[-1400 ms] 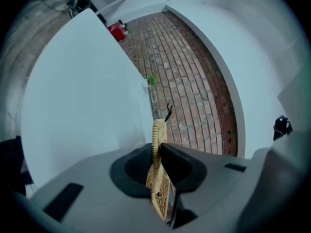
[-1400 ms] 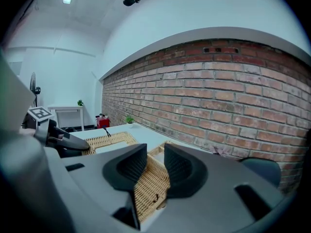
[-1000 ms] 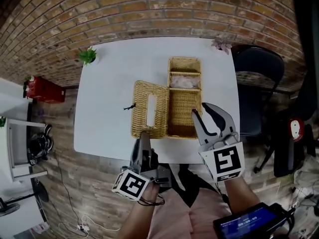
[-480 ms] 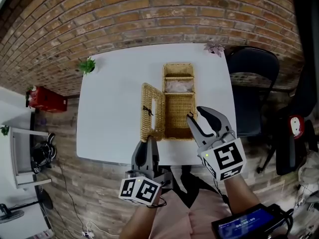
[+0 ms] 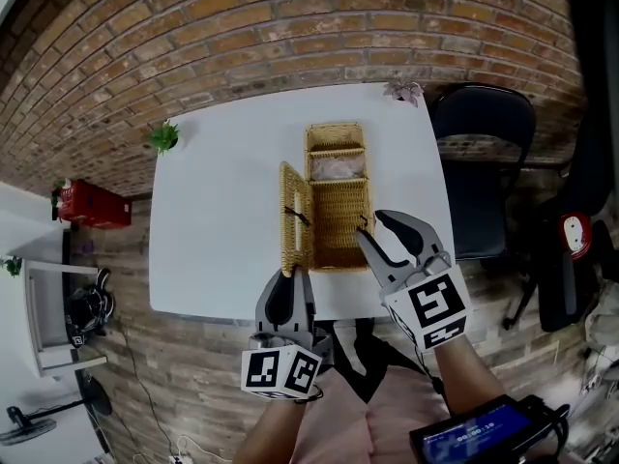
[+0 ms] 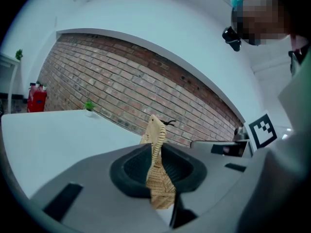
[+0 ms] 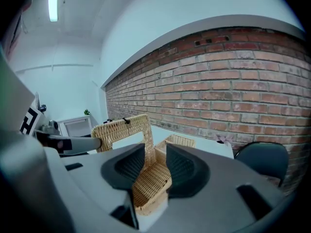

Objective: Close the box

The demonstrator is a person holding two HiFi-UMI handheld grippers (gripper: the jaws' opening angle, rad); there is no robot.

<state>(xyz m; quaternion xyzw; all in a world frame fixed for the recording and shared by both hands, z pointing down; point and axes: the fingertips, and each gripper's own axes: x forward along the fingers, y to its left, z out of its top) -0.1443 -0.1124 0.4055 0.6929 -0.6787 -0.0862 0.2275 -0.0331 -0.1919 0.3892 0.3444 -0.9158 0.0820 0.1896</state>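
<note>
Standing upright at the left edge of the wicker box (image 5: 340,211) on the desk (image 5: 213,211), the lid (image 5: 295,216) is half closed; lowering remains. The left hand-held gripper (image 5: 288,280) grasps its near end; the right hand-held gripper (image 5: 371,226), released, straddles the box's near corner.

Wall: red-brown brick wall (image 7: 233,81) behind the table.
Floor: brick-patterned floor (image 5: 193,356).
Table: white table (image 5: 213,220), with a small green plant (image 5: 162,137) at its far left corner.
Chair: dark chair (image 5: 481,162), just right of the table.
Left side: red box (image 5: 92,204) and white shelf (image 5: 53,317).
Light: lit strip light (image 7: 53,3) on a white ceiling.
</note>
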